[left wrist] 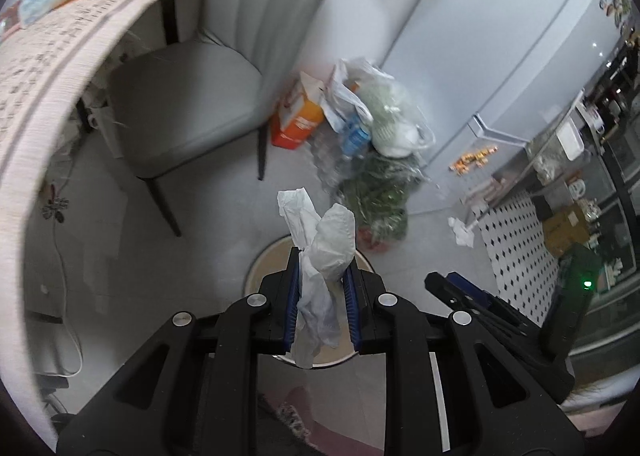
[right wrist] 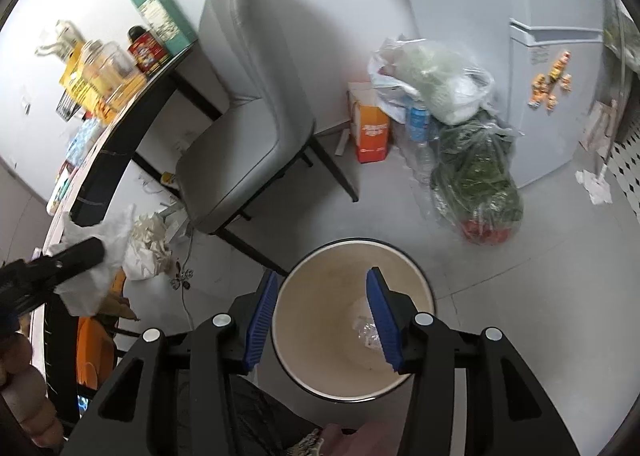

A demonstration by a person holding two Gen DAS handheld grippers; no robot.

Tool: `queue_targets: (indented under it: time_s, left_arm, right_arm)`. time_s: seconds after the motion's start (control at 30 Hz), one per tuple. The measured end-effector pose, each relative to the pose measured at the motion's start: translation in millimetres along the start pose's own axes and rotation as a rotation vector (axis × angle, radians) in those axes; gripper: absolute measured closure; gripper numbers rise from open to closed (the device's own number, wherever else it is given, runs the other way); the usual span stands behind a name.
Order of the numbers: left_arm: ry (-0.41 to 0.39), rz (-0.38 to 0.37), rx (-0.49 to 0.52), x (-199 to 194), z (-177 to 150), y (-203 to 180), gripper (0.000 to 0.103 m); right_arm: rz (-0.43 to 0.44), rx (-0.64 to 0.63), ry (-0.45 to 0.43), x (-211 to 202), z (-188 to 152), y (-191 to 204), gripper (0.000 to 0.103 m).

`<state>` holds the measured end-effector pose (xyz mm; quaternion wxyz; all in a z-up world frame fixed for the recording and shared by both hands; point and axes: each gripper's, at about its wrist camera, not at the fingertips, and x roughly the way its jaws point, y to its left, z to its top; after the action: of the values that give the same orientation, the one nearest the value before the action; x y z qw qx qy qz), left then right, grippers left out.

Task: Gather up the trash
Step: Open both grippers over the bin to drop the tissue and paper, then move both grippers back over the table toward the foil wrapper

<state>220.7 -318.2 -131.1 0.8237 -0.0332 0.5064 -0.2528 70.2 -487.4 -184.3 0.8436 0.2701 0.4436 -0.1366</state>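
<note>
My left gripper (left wrist: 322,270) is shut on a crumpled white tissue (left wrist: 330,240), which sticks up past the blue pads and hangs down between them. It hovers over a round beige trash bin (left wrist: 260,266) on the floor. In the right wrist view the same tissue (right wrist: 86,284) shows at the left under a black finger. My right gripper (right wrist: 323,276) stands open right above the trash bin (right wrist: 320,316), with nothing between its pads. A crumpled piece of clear plastic (right wrist: 366,330) lies at the bin's bottom.
A grey chair (right wrist: 248,128) stands beside a cluttered table (right wrist: 112,144). An orange carton (right wrist: 370,132) and plastic bags of greens (right wrist: 476,176) sit against the fridge (right wrist: 552,104). A tissue scrap (right wrist: 596,186) lies on the floor at the right. Another bag (right wrist: 148,248) sits under the table.
</note>
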Motion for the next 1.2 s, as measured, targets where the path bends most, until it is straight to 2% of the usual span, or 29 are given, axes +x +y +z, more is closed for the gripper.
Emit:
queue_targets:
  time_s: [0.2,0.4,0.5,0.57,0.7,0.73,0.77,0.83,1.03,1.2]
  left_arm:
    - [0.051,-0.031,0.032,35.0,-0.7,-23.5,0.083]
    - [0.09,-0.045,-0.004,62.7,-2.5,-38.1,0.081]
    - [0.104,-0.077,-0.002,70.4,-3.8,-46.1,0.068]
    - [0.103,-0.089,-0.002,76.4,-4.8,-51.4,0.049]
    - [0.127,-0.093,-0.004,90.6,-7.5,-59.3,0.035]
    - [0.126,-0.1,-0.014,89.5,-7.4,-58.0,0.027]
    - [0.115,-0.113,-0.028,86.4,-7.6,-55.8,0.019]
    - [0.084,-0.113,-0.044,77.0,-7.5,-51.4,0.012]
    - [0.031,-0.079,-0.049,49.6,-1.1,-39.6,0.009]
    - [-0.018,-0.06,-0.05,21.6,3.2,-28.1,0.009]
  right_arm:
    - [-0.037,0.05,-0.041,-24.9,7.2,-29.7,0.056]
    - [-0.07,0.058,-0.064,-41.7,14.8,-44.4,0.056]
    - [-0.073,0.071,-0.075,-49.0,16.4,-46.7,0.056]
    - [-0.076,0.076,-0.082,-52.9,16.1,-45.1,0.056]
    - [-0.082,0.089,-0.091,-63.3,14.9,-43.9,0.056]
    - [-0.083,0.089,-0.094,-65.4,14.6,-43.2,0.056]
    - [-0.085,0.088,-0.099,-68.3,14.1,-42.5,0.056]
    - [-0.09,0.079,-0.102,-72.8,13.2,-39.9,0.056]
    - [-0.084,0.063,-0.097,-75.5,13.0,-26.6,0.056]
    - [-0.079,0.027,-0.102,-80.1,15.3,-1.4,0.052]
